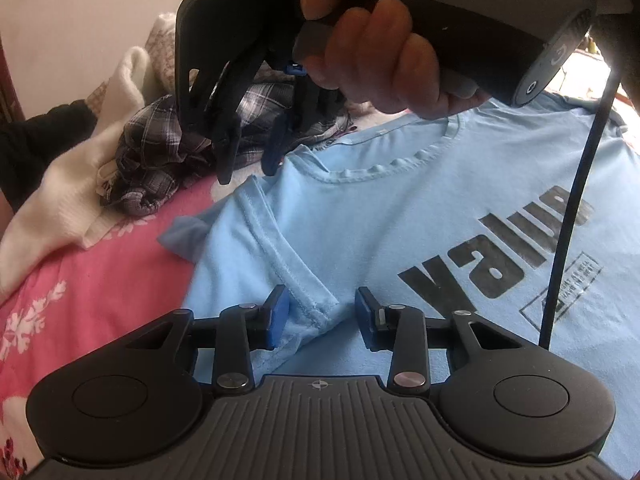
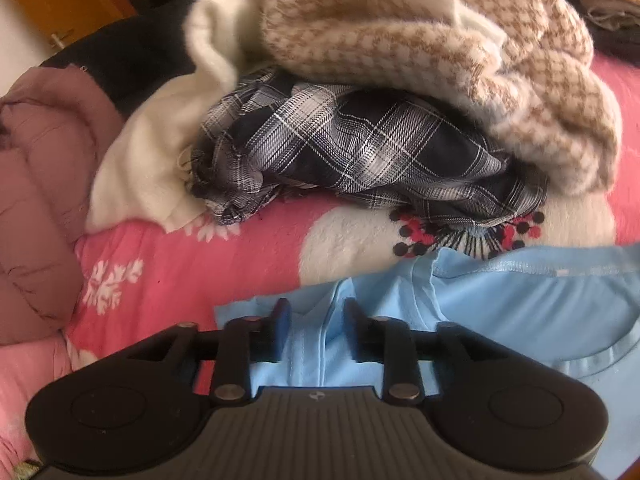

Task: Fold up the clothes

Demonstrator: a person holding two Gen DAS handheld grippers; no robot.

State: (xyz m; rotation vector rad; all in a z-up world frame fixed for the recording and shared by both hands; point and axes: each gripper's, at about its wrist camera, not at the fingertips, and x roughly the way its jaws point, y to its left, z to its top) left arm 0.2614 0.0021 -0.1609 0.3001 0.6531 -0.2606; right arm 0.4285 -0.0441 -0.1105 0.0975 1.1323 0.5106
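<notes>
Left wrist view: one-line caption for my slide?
Open left hand-held gripper straddles the blue T-shirt's sleeve seam; right hand-held gripper hovers beyond.

Soft daylight fills both views, with no hard shadows. In the left wrist view the brightest patch sits at two o'clock, washed out to white, and the hand (image 1: 384, 52) at twelve o'clock is dark against it. Both pictures bulge and bend toward the edges. The right wrist view is softly blurred, most at the sweater (image 2: 420, 36) at twelve o'clock.
</notes>
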